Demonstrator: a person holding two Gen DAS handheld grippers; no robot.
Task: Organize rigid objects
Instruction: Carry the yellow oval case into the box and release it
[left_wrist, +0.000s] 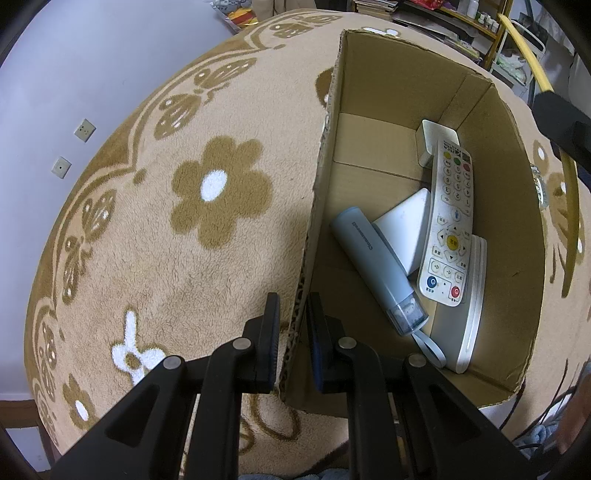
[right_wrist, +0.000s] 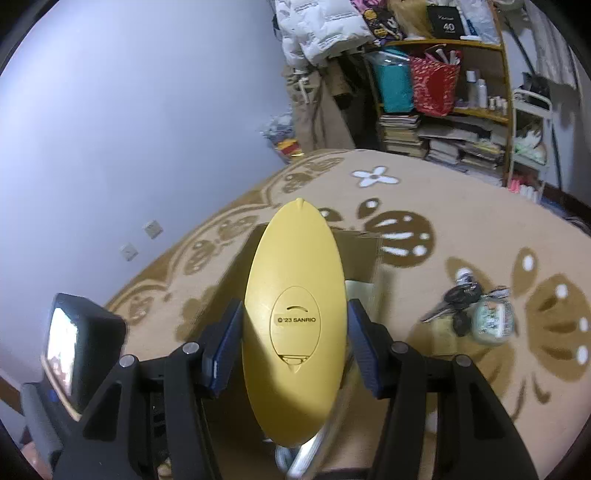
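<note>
My left gripper (left_wrist: 293, 332) is shut on the near left wall of an open cardboard box (left_wrist: 369, 92). Inside the box lie a white remote (left_wrist: 448, 225), a pale blue tube-shaped device (left_wrist: 376, 266), a white wedge-shaped block (left_wrist: 404, 229), a white flat device (left_wrist: 471, 314) and a small white adapter (left_wrist: 430, 142). My right gripper (right_wrist: 294, 334) is shut on a yellow oval device (right_wrist: 293, 295), back side up, held above the blanket. The box (right_wrist: 364, 254) shows partly behind the oval. The oval's yellow edge (left_wrist: 528, 55) and the right gripper's black body reach into the left wrist view at top right.
A beige flower-patterned blanket (left_wrist: 166, 258) covers the surface. A bunch of keys with a round pale green charm (right_wrist: 476, 314) lies on it to the right. The other gripper's body (right_wrist: 74, 350) stands at the left. Cluttered shelves (right_wrist: 443, 92) and a wall with sockets (right_wrist: 151, 229) lie beyond.
</note>
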